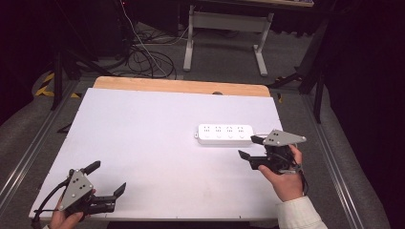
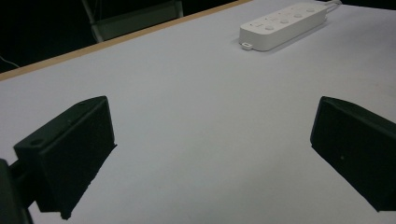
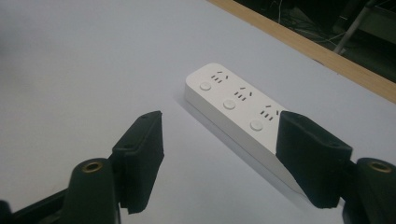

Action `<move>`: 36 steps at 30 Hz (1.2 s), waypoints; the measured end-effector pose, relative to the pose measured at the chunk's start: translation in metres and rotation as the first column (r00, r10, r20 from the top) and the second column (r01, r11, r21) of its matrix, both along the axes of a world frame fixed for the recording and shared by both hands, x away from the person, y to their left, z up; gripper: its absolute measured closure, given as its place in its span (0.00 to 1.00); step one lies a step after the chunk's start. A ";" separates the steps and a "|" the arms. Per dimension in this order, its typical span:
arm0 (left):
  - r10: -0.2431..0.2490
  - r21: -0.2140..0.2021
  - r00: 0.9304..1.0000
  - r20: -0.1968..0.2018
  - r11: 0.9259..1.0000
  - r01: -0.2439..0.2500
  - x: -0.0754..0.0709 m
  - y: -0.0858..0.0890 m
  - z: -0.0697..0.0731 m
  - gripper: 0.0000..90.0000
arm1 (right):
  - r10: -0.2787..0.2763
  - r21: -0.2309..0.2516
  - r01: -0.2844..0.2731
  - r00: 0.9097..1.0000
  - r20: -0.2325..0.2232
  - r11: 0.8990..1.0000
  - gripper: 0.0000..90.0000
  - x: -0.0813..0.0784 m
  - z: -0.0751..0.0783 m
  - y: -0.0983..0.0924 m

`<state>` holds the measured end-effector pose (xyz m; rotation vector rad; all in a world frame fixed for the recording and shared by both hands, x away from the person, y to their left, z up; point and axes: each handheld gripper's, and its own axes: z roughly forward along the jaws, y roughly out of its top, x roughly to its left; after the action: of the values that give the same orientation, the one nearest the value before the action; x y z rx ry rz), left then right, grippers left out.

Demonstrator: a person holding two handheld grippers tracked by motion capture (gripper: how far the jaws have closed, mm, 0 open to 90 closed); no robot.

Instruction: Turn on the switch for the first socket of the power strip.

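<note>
- Power strip (image 1: pixel 225 134) — white, flat on table (image 1: pixel 143 143), at 3 o'clock.
- Right gripper (image 1: pixel 250 147) — jaws apart, empty, just beside strip.
- Left gripper (image 1: pixel 107 177) — jaws wide, empty, at 7 o'clock.

Bright, evenly lit white table (image 1: pixel 157 143) (dark surroundings), soft shadows, slightly grainy pictures.

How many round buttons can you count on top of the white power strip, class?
4, in a row along the near edge of the power strip in the high view. In the right gripper view, three show; the claw's right jaw covers the strip's end, hiding any button there.
</note>
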<state>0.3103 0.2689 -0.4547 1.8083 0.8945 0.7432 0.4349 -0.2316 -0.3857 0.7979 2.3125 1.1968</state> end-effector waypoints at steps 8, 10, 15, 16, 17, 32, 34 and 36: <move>0.000 0.002 1.000 0.002 1.000 0.000 0.000 0.000 0.000 0.00 | -0.006 -0.013 0.006 1.000 -0.008 1.000 0.55 0.011 0.002 0.003; -0.001 0.000 1.000 0.000 1.000 0.001 0.000 0.000 0.000 0.00 | -0.014 -0.014 0.014 1.000 -0.008 1.000 0.56 0.012 0.003 0.004; -0.002 0.002 1.000 0.002 1.000 0.002 0.000 0.000 0.000 0.00 | -0.048 0.014 0.048 0.998 -0.049 0.999 0.72 0.024 0.001 0.002; -0.002 0.000 1.000 0.000 1.000 0.002 0.000 0.000 0.000 0.00 | -0.055 0.013 0.056 0.997 -0.054 0.998 0.78 0.030 0.000 0.002; -0.001 -0.001 1.000 0.000 1.000 0.001 0.000 0.000 0.000 0.00 | -0.055 0.013 0.056 0.997 -0.054 0.998 0.78 0.030 0.000 0.002; 0.000 0.006 1.000 0.001 1.000 0.000 0.001 0.001 0.000 0.00 | -0.148 -0.044 0.144 0.983 -0.109 0.989 1.00 0.064 -0.014 0.003; 0.003 0.002 1.000 0.000 1.000 -0.003 0.001 0.001 0.000 0.00 | -0.156 -0.056 0.150 0.981 -0.116 0.987 1.00 0.067 -0.016 0.003; 0.003 0.003 1.000 -0.001 1.000 -0.003 0.001 0.001 0.000 0.00 | -0.165 -0.058 0.159 0.979 -0.123 0.986 1.00 0.071 -0.019 0.003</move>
<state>0.3109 0.2698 -0.4551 1.8101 0.8970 0.7461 0.5061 -0.2284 -0.4048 1.0512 2.3147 1.0434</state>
